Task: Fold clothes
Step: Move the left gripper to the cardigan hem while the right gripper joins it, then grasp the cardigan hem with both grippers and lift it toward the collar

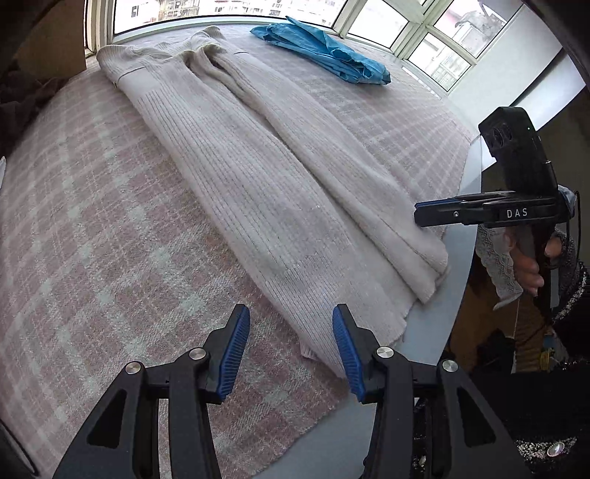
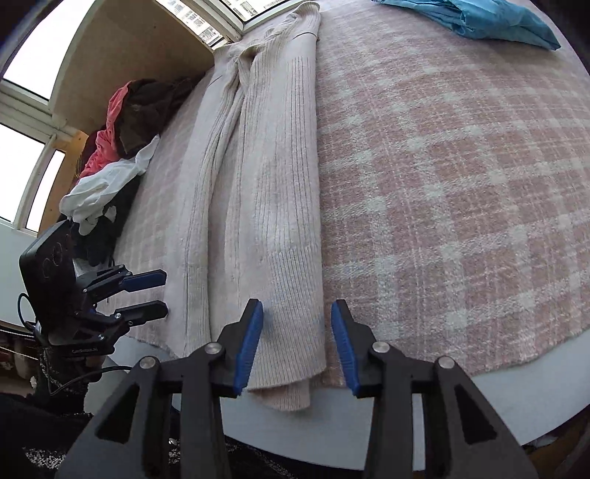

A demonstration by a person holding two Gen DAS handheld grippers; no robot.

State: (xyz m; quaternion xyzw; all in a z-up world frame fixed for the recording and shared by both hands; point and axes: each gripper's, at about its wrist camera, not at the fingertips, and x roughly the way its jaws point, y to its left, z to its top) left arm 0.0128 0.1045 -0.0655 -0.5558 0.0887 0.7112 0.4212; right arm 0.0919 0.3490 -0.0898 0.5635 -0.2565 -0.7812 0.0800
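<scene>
— So where does the sweater [image 1: 258,177] lie from you right now?

— Straight ahead of both my hands. It's a cream ribbed knit, already narrowed into a long strip on the pink plaid cloth [image 1: 92,239] over the worktop [image 2: 332,423]. Its long axis runs away from me, neck end far off by the window [image 1: 368,22], hem end [image 2: 287,383] nearest me, drooping a little over the cloth's edge.

— Which hand is closer to that hem?

— My right hand-held gripper [image 2: 297,342]. Its blue pads stand wide apart with the hem corner lying between them, nothing pinched. My left hand-held gripper [image 1: 291,342] is also spread wide and empty; it hovers just off the strip's left edge, more over bare plaid.

— And the next move?

— I'd guess a lengthwise fold: both hands take the near hem and carry it up along the strip toward the neck. The left needs to shift inward first.

— Anything else about?

— A folded blue garment [image 1: 324,51] far right, and a heap of clothes [image 2: 110,147] at the left.
</scene>
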